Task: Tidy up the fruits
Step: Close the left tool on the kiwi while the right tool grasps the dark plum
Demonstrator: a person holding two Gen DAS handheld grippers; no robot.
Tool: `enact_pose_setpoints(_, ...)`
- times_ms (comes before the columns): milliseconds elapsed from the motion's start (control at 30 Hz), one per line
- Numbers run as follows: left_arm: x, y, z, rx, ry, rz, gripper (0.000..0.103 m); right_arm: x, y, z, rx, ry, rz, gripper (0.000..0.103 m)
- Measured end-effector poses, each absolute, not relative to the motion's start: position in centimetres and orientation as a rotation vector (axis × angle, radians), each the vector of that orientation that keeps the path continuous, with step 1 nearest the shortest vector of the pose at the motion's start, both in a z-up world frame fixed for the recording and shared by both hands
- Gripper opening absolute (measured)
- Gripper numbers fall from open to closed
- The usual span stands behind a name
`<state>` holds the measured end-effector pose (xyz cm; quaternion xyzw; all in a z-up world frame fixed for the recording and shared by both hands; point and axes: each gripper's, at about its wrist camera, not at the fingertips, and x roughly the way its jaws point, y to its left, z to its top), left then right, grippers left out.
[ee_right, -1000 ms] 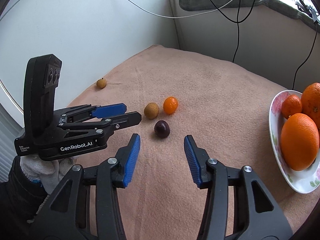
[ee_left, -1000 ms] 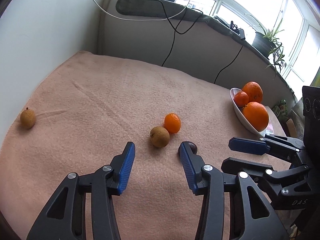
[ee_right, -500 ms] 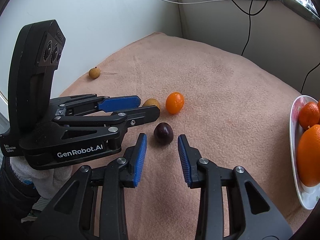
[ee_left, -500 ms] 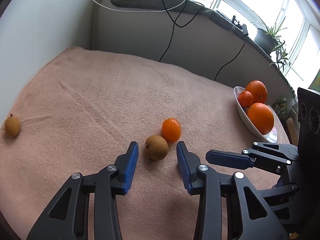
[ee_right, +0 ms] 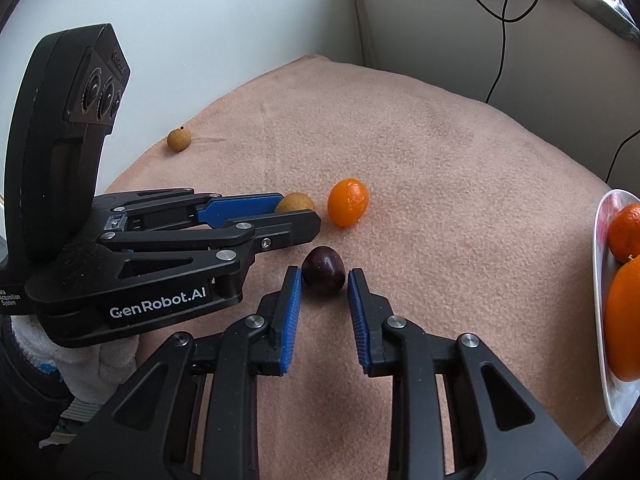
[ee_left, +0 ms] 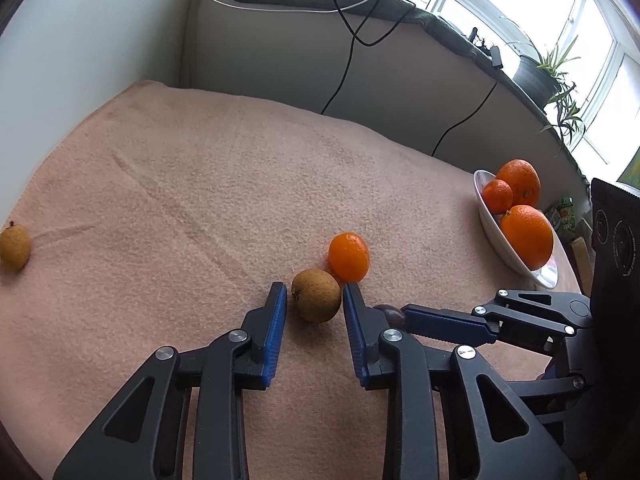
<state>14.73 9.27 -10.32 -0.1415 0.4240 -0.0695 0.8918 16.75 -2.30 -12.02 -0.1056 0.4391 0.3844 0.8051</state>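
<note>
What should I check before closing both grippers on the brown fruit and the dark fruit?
1. Left gripper open, brown fruit between its fingers: ok.
2. Right gripper open, dark fruit at its fingertips: ok.
3. Fingers seated deep enough around each fruit: cannot tell.
4. Small orange fruit clear of the left grasp: not ok, it sits right against the brown fruit.
5. The two grippers clear of each other: cannot tell, they are very close.
6. Room left in the bowl: cannot tell.
</note>
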Motion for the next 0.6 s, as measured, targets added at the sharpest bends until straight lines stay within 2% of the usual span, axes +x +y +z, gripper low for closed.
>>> enact_pose_setpoints(67,14.7,9.3,-10.3,-0.291,0.880,-0.145,0.024,16.7,-2.2,-12.0,-0.228,0.940,0.821,0.024)
enact_pose_setpoints(600,14.3,9.0,-9.9,-0.290,0.869,-0.141,0.024,16.2,-3.9,-11.5,-0.194,0.939,0.817,0.023)
